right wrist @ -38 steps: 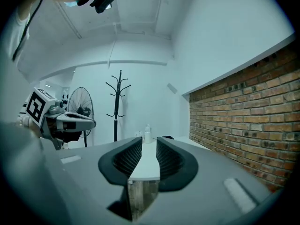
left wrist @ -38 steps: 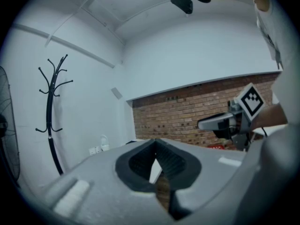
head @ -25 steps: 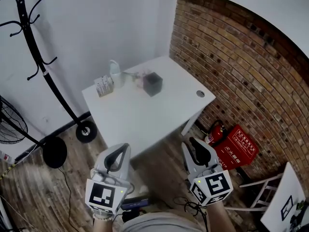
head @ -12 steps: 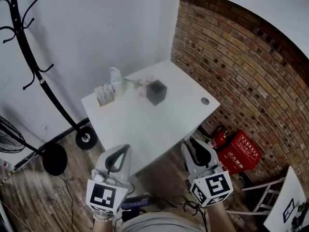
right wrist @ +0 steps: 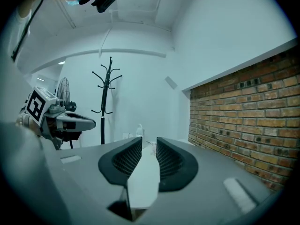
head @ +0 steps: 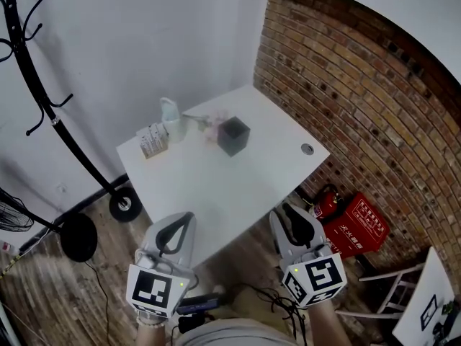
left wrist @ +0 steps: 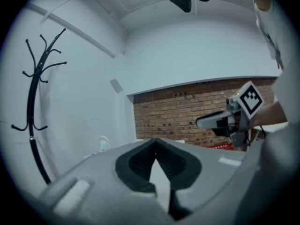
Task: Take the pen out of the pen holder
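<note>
Pen holder (head: 234,136) sits on white table (head: 216,193); pen too small to see. Both grippers are well short of it and empty: left gripper (head: 184,218) tips touching, right gripper (head: 282,213) slightly parted.

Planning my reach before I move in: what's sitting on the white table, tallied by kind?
Black pen holder: 1
White bottle: 1
Small white box: 1
Pinkish clutter behind the holder: too blurred to count
Total: 3 countable things
</note>
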